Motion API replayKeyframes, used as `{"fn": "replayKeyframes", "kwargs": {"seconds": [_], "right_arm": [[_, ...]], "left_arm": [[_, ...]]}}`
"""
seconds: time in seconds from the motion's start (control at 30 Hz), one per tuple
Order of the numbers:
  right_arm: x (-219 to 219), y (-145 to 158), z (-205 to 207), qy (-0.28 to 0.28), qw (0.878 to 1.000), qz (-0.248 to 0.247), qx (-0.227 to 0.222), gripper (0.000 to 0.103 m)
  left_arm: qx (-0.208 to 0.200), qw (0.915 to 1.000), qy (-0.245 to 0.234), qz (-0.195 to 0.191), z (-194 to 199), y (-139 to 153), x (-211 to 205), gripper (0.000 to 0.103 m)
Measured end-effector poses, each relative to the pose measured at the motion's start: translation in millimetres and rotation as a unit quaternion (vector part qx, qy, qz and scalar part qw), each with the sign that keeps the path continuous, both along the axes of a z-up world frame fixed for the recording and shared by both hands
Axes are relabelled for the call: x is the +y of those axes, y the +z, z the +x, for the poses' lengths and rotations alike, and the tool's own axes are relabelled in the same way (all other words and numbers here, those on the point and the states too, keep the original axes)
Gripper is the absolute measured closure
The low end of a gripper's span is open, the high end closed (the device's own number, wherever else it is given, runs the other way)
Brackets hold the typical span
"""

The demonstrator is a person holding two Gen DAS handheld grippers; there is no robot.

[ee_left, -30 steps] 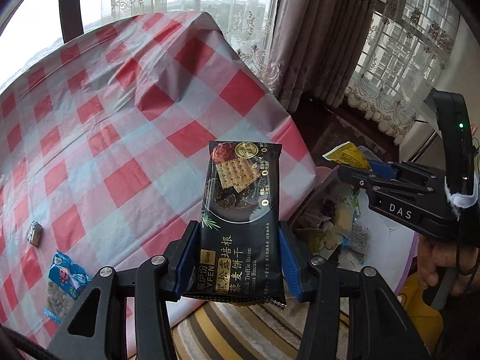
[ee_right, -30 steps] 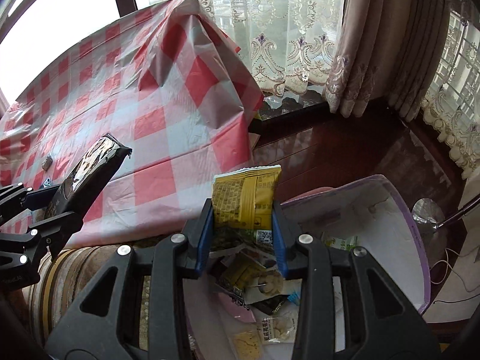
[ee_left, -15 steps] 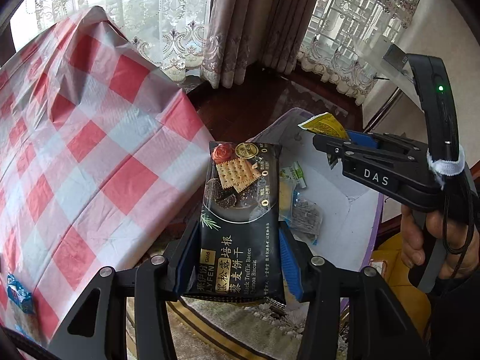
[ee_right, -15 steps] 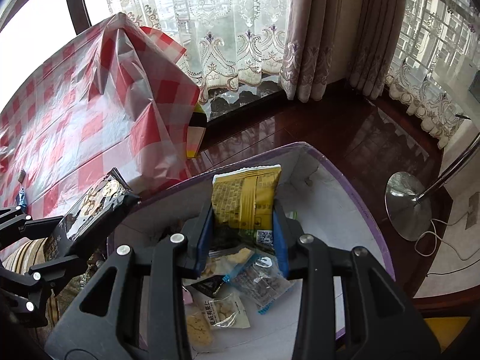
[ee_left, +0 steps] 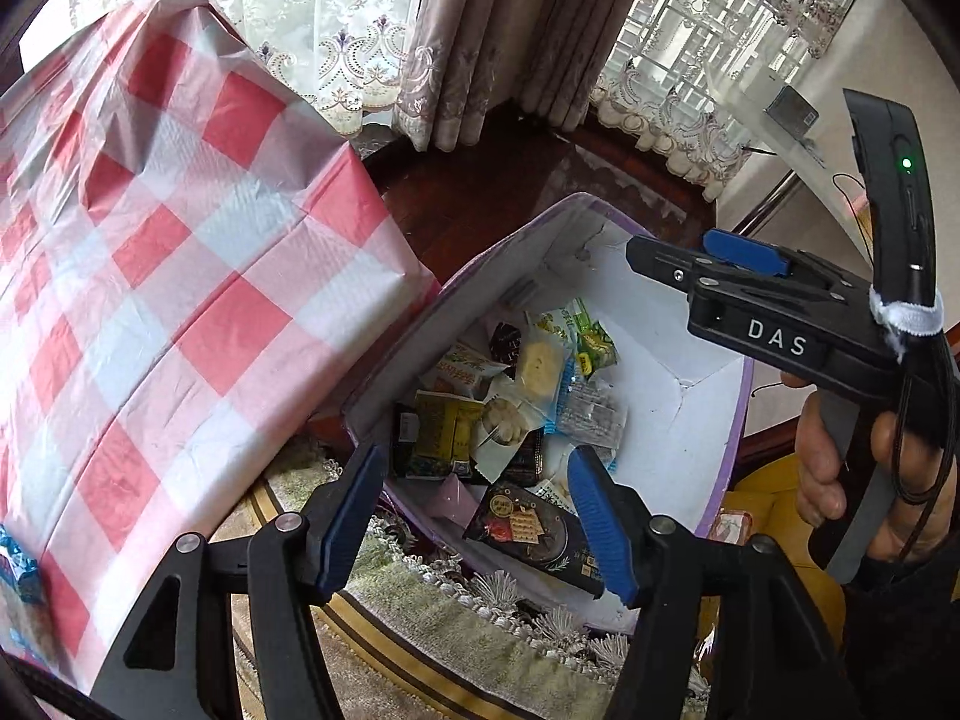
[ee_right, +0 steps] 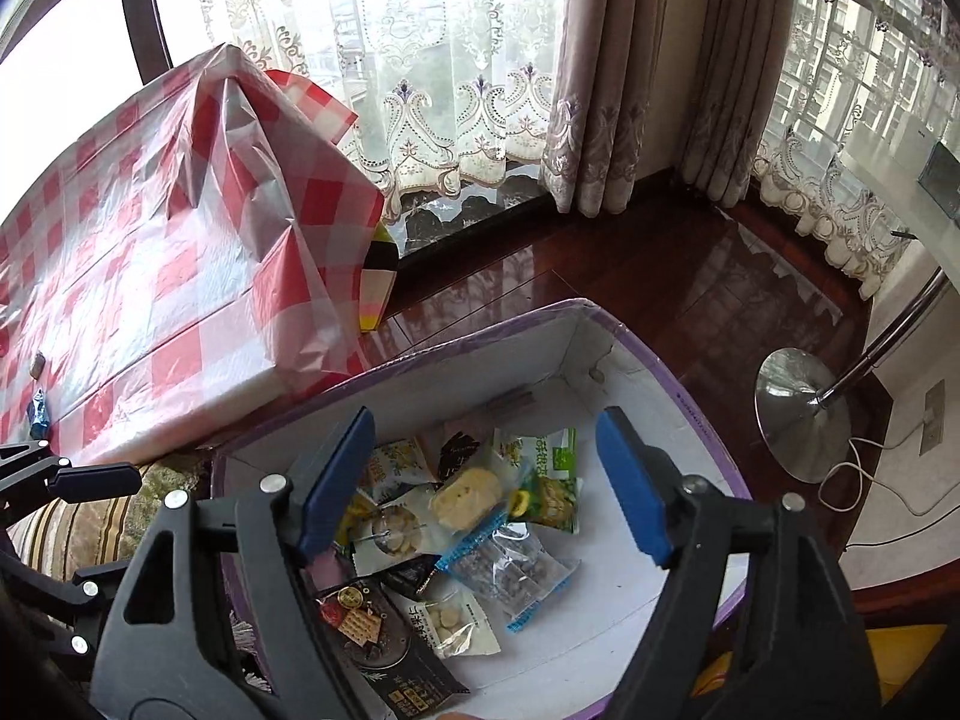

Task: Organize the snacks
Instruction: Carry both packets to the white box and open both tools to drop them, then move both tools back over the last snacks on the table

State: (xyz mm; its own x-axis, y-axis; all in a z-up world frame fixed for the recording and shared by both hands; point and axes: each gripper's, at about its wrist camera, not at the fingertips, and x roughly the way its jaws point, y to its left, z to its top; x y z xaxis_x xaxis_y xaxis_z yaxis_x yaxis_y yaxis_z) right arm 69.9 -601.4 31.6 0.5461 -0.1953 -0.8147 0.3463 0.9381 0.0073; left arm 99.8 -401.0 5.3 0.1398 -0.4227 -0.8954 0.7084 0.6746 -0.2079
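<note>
Each fisheye camera sits behind its own tongs and faces steeply downward along the fingers, at close range. The left wrist view looks into the snack box, with the checked bench at 10 o'clock. The right wrist view looks into the same box, bench at 10 o'clock. Both views share the box interior, bench edge and curtains.

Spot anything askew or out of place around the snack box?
Mostly fine. The black biscuit pack lies tilted against the box's near wall, not flat. Two small wrapped snacks remain out on the checked tablecloth.
</note>
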Motion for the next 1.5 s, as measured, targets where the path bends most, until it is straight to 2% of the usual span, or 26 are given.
{"fn": "replayKeyframes", "kwargs": {"seconds": [0.27, 0.47, 0.67, 0.87, 1.03, 1.2, 1.37, 1.5], "right_arm": [[21.4, 6.3, 8.8, 0.023, 1.000, 0.009, -0.001, 0.022], [66.6, 8.5, 20.5, 0.077, 0.997, 0.033, 0.000, 0.022], [117.3, 4.7, 33.7, 0.132, 0.990, 0.041, 0.011, 0.022], [161.5, 1.1, 42.1, 0.178, 0.983, 0.044, 0.022, 0.022], [183.3, -2.7, 50.1, 0.197, 0.979, 0.049, 0.029, 0.022], [199.9, -6.7, 59.3, 0.212, 0.975, 0.053, 0.036, 0.022], [214.1, -9.6, 70.5, 0.223, 0.972, 0.055, 0.041, 0.022], [227.0, -12.0, 81.3, 0.232, 0.970, 0.053, 0.045, 0.022]], "left_arm": [[-0.012, 0.9993, 0.034, -0.006, 6.2, 6.4, 23.3, 0.038], [-0.011, 0.9962, 0.085, -0.017, 18.0, 10.3, 63.6, 0.038], [-0.016, 0.9874, 0.157, -0.017, 32.1, 12.1, 124.3, 0.038], [-0.039, 0.9759, 0.215, 0.000, 44.2, 14.1, 186.6, 0.038], [-0.071, 0.9661, 0.247, 0.028, 58.7, 12.1, 233.0, 0.024], [-0.083, 0.9617, 0.253, 0.065, 75.1, 1.7, 268.5, 0.020], [-0.100, 0.9637, 0.211, 0.130, 85.7, -16.5, 275.3, 0.019], [-0.088, 0.9679, 0.186, 0.145, 95.3, -32.0, 276.9, 0.019]]}}
